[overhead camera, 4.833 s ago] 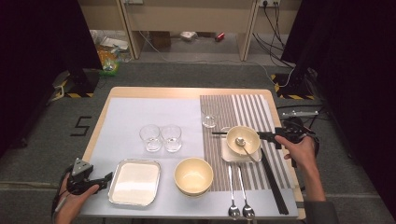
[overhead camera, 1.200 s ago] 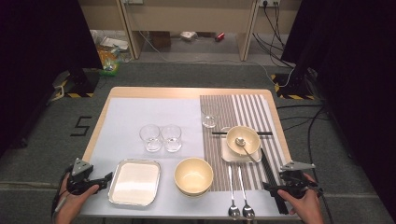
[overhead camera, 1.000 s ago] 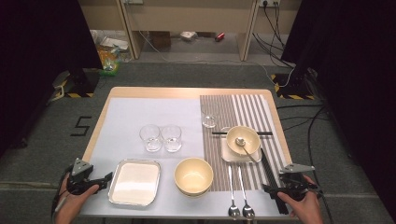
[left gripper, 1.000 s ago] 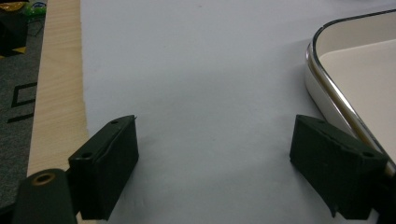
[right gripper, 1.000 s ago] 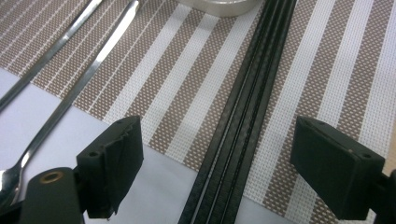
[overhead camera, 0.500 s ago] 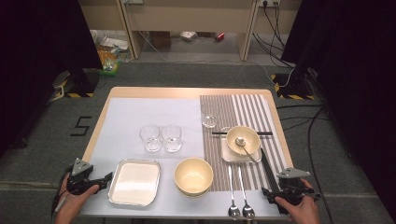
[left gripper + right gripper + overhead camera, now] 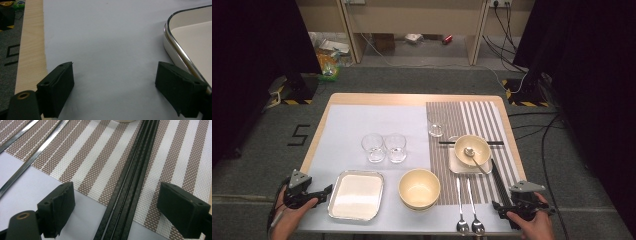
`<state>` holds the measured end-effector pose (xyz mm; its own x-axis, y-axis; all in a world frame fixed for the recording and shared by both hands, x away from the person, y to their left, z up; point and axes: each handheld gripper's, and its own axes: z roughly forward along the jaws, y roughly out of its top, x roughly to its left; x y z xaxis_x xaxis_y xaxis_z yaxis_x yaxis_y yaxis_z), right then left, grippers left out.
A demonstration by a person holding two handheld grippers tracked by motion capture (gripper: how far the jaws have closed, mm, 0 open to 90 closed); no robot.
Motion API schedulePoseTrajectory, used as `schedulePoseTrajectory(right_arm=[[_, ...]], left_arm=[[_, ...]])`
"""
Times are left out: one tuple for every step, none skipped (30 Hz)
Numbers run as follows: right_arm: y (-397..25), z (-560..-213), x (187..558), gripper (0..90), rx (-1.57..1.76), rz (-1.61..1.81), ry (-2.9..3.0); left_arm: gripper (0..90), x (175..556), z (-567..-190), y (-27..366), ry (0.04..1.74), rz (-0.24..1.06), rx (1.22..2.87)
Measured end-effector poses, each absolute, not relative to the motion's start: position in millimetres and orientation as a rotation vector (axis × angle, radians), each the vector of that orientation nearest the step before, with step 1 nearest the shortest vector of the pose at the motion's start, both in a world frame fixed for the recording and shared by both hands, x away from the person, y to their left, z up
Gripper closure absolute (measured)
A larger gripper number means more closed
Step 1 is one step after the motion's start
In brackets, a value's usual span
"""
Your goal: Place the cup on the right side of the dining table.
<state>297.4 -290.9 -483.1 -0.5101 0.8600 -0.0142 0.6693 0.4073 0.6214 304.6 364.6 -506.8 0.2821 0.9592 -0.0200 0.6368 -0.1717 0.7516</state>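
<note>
Right gripper view: right gripper [image 7: 116,206] wide open, straddling chopsticks [image 7: 130,185].

I see my left gripper [image 7: 328,189], black, grey three-cornered plate on top. Right gripper [image 7: 496,204] matches, each jaw block showing two screw holes

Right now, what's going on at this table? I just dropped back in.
A person holds a gripper in each hand at a laid table. The right gripper is open, its jaws on either side of the black chopsticks lying on the striped placemat, not yet closed. The left gripper is open and holds nothing, over the pale table cover beside the metal tray.
</note>
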Motion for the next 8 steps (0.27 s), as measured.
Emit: schedulePoseTrajectory(right_arm=[[-290.9,-483.2,297.4,14.9,1.325,0.805,2.337],[-291.0,-483.3,297.3,14.8,1.326,0.806,2.336],[-291.1,-483.5,297.4,14.7,1.323,0.809,2.337],[-291.2,-483.5,297.4,14.6,1.322,0.810,2.337],[-291.3,-483.6,297.4,14.6,1.322,0.811,2.337],[-291.3,-483.6,297.2,14.6,1.322,0.811,2.336],[-291.3,-483.6,297.2,14.5,1.323,0.811,2.336],[-291.2,-483.7,297.3,14.4,1.322,0.812,2.336]], left_arm=[[14.7,304.6,-506.8,364.7,1.432,0.626,1.896],[14.7,304.6,-506.8,364.7,1.432,0.624,1.896],[14.7,304.6,-506.8,364.7,1.432,0.625,1.896],[14.6,304.6,-506.8,364.7,1.432,0.625,1.896],[14.7,304.6,-506.8,364.6,1.432,0.626,1.895],[14.7,304.6,-506.9,364.6,1.432,0.626,1.895],[14.7,304.6,-506.8,364.6,1.432,0.627,1.896],[14.7,304.6,-506.8,364.6,1.431,0.627,1.896]])
